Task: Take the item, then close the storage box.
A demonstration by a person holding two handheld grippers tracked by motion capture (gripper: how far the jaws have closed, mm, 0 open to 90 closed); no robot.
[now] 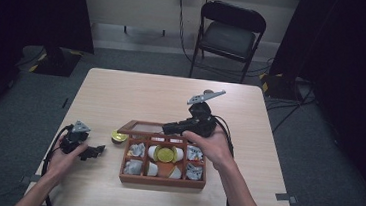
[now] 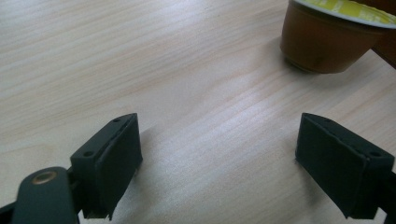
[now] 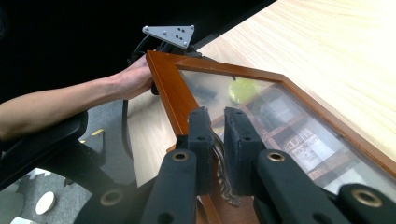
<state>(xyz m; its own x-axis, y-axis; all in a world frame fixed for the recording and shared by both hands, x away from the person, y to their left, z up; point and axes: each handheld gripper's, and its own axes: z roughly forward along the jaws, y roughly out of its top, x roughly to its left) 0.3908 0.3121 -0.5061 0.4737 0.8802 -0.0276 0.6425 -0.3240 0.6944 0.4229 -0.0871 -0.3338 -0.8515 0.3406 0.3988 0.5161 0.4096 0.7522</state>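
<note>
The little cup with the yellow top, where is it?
In the high view, the little cup sits on the table just left of the wooden box, between it and the left gripper. In the left gripper view, it stands ahead of the open jaws.

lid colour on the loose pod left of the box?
Yellow foil lid on an amber-brown pod; clearest in the left gripper view.

Bare worktop (image 1: 121, 92) lies open behind and left of the wooden box (image 1: 162, 180). Its raised glass lid (image 1: 141, 127) (gripped at a metal clasp) stands over the rear compartments. A yellow-lidded cup (image 1: 118, 136) sits just beside the box's left wall, ahead of the left gripper (image 1: 97, 150).
</note>
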